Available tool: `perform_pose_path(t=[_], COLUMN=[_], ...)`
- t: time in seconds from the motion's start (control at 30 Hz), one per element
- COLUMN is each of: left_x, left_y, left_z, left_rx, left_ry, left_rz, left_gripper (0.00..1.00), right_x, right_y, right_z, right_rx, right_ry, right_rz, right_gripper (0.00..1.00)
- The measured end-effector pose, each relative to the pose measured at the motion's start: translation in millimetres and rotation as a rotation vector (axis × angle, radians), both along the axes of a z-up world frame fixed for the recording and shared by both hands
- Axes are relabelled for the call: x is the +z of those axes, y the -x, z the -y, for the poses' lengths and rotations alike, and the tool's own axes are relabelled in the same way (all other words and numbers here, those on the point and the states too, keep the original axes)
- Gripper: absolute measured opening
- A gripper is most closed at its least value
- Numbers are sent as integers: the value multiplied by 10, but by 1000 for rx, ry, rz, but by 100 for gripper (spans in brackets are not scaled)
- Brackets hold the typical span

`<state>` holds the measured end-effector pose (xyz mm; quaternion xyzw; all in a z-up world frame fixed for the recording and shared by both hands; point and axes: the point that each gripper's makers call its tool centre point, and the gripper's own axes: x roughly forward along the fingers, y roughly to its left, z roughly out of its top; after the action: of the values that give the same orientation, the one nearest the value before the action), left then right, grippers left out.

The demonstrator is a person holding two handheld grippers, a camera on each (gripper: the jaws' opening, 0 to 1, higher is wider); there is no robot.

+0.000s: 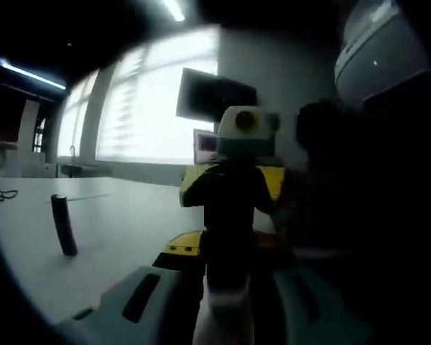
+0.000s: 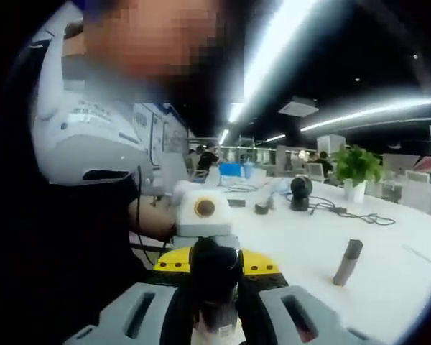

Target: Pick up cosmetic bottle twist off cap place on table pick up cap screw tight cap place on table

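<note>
Bottle [image 2: 217, 316] sits pinched between both grippers, left [image 1: 226, 302] gripping the body, right [image 2: 215, 320] the cap, seemingly for twisting.

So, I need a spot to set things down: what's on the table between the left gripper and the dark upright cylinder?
Nothing: in the left gripper view, the white table is bare between the left gripper and the dark cylinder.
</note>
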<state>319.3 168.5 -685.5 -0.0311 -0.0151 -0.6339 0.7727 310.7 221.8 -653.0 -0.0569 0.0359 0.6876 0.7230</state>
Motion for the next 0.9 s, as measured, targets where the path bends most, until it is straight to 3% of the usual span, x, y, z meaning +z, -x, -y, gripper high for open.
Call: perform_pose_path(t=[0.33, 0.47, 0.8, 0.9], left_x=[10, 13, 26, 29], left_y=[53, 65, 99, 119], left_z=[33, 42, 65, 77], left_rx=[-16, -23, -27, -28], left_ry=[3, 7, 6, 3], left_rz=[-23, -37, -30, -24], left_gripper=[13, 13, 13, 13], right_x=[2, 9, 7, 6], right_y=[92, 41, -9, -25], right_z=[47, 91, 165, 171], right_rx=[301, 373, 396, 393], right_ry=[-10, -28, -33, -26], right_rz=[-49, -70, -61, -31], right_gripper=[16, 16, 16, 16])
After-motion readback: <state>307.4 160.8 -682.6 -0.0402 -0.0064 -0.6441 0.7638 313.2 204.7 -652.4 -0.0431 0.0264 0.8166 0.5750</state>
